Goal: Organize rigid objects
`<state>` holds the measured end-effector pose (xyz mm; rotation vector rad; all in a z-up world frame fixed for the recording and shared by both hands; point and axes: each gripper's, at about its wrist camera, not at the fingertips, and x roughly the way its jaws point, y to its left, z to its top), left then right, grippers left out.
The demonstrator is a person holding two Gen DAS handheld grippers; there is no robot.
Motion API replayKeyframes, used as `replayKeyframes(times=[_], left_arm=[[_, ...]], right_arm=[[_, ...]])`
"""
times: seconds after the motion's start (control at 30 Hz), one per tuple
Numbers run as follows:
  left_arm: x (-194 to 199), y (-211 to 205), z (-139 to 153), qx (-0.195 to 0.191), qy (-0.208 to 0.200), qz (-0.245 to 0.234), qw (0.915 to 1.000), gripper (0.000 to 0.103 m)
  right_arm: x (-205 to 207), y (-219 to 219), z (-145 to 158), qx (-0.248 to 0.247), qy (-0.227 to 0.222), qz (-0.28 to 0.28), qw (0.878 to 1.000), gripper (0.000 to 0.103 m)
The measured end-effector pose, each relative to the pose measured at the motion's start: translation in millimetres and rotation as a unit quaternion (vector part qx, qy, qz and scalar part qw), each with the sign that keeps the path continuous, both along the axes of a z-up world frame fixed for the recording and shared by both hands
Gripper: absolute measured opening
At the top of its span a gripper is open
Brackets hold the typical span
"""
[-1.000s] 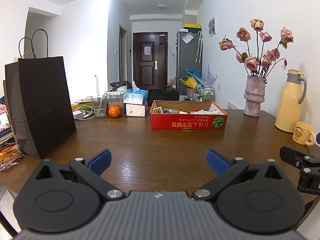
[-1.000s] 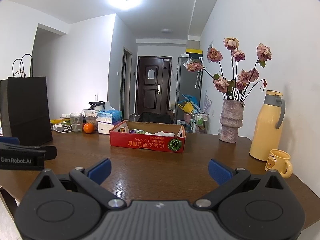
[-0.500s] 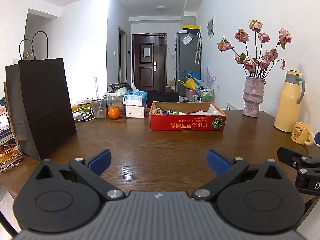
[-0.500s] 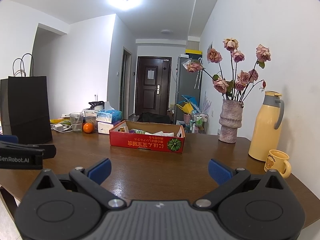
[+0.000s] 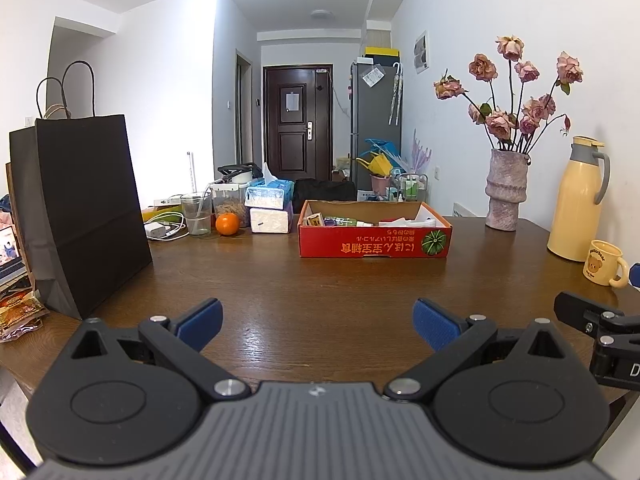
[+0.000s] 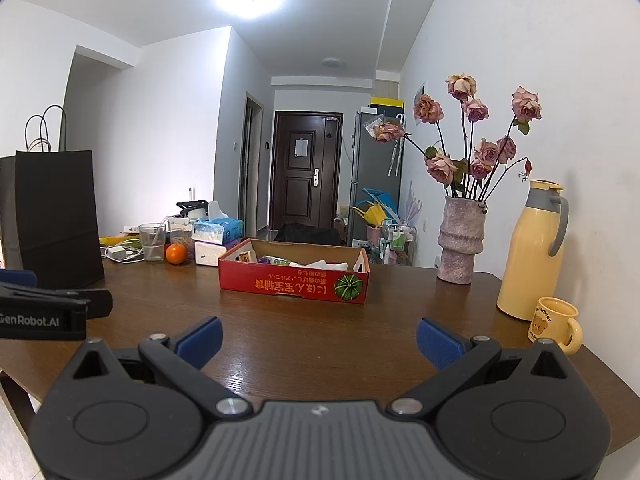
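Two grippers poised, nothing in hand, over a wooden table [image 5: 320, 280]

The left gripper [image 5: 316, 320] and right gripper [image 6: 319, 338] both hover with fingers spread wide — empty — while the red cardboard box [image 5: 376, 240] of small items sits well ahead at mid-table, between an orange [image 5: 227, 224] and a vase [image 5: 505, 192].

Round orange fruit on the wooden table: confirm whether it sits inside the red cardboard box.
No, the orange fruit rests on the table left of the red box.

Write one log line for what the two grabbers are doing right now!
left gripper: open, empty | right gripper: open, empty | red box: on table, untouched
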<state>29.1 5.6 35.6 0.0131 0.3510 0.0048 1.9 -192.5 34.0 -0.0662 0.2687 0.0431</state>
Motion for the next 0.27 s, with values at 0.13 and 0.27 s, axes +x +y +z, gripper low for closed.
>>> replayKeyframes(times=[0.13,0.27], left_arm=[[2.8,1.1,-2.1,-0.001,0.003,-0.002,1.0000,0.103],[8.4,1.1,-4.6,-0.002,0.009,-0.007,0.9999,0.103]], right_arm=[[1.9,0.4,-2.5,-0.002,0.005,-0.001,1.000,0.103],[6.5,0.6,-4.4,-0.003,0.011,0.000,1.000,0.103]])
